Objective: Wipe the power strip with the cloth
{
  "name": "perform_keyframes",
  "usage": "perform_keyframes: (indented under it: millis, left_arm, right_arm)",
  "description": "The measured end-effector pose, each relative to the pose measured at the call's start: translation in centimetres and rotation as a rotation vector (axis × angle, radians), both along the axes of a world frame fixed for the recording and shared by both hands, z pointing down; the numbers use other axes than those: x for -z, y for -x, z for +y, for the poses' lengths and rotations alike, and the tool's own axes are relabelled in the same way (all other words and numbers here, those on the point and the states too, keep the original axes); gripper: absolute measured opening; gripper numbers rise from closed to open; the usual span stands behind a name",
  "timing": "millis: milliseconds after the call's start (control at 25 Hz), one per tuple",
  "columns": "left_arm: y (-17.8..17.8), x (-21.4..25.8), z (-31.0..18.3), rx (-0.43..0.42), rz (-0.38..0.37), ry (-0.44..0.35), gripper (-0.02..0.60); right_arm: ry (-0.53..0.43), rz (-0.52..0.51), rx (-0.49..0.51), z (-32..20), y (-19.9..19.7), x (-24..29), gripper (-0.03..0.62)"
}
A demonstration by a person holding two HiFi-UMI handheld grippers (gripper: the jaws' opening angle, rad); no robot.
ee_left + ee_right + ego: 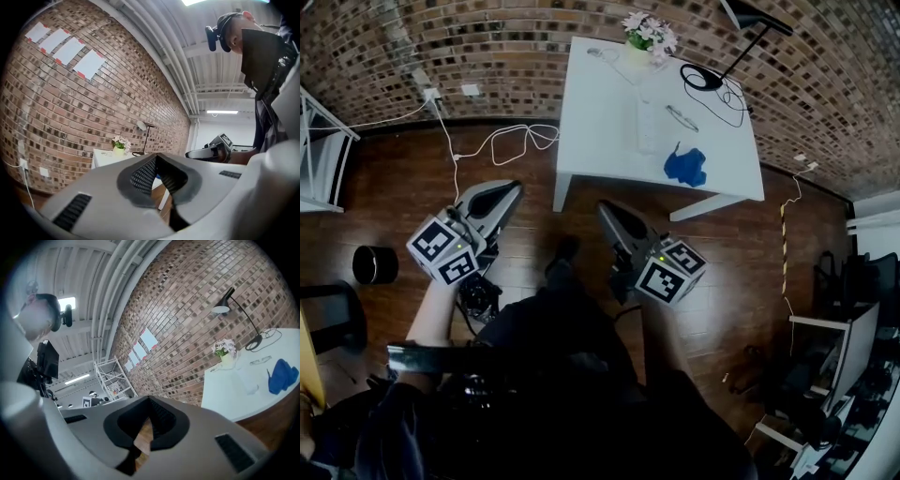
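Observation:
A blue cloth (684, 167) lies crumpled on the white table (600, 131), near its front right corner. Just left of the cloth and further back lies the white power strip (652, 127). Both grippers are held over the wooden floor, short of the table. My left gripper (508, 190) is shut and holds nothing. My right gripper (607, 211) is shut and empty too. In the right gripper view the cloth (281, 376) sits far off on the table (234, 399), beyond the closed gripper (149, 401). The left gripper view shows closed jaws and the table's edge (105, 157).
On the table stand a flower pot (647, 37), a black desk lamp (703, 77) with its cord, and glasses (682, 117). White cables (502, 141) trail over the floor from a wall socket (431, 94). A black round bin (375, 264) stands left, a white rack (319, 150) beyond.

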State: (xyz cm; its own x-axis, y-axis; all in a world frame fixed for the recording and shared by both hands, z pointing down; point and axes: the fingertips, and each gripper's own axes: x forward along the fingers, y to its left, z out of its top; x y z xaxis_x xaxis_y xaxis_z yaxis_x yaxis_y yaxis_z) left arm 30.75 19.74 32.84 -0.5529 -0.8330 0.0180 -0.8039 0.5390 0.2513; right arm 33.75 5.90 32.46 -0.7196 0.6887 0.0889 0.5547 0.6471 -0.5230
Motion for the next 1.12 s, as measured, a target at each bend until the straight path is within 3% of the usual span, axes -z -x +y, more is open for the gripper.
perform_keyframes:
  millis: [320,640,680,760,1120]
  left_arm:
    - [7.1,-2.1,-6.0,-0.096,0.034,0.090,0.002]
    - [15.6,-3.3,-11.8,-0.166,0.058,0.200,0.002]
    - [16.5,-3.4,-12.5,-0.177,0.057,0.216,0.002]
    - [18.2,-3.3,-13.7,-0.196,0.055,0.238,0.002]
    - [22.5,-4.0,-17.7,-0.336,0.038,0.263,0.002]
  right_arm:
    - [-0.084,0.032,-0.072,-6.3,6.8,-3.7,-0.005]
    - [-0.348,0.134,-0.387,-22.2,14.9,-10.4,0.022]
    - [-0.370,0.150,-0.432,-24.3,15.6,-11.2,0.043]
    - [-0.404,0.197,-0.496,-27.7,16.9,-12.8,0.242]
    - [-0.571,0.371,-0.628,-32.6,17.2,-18.6,0.273]
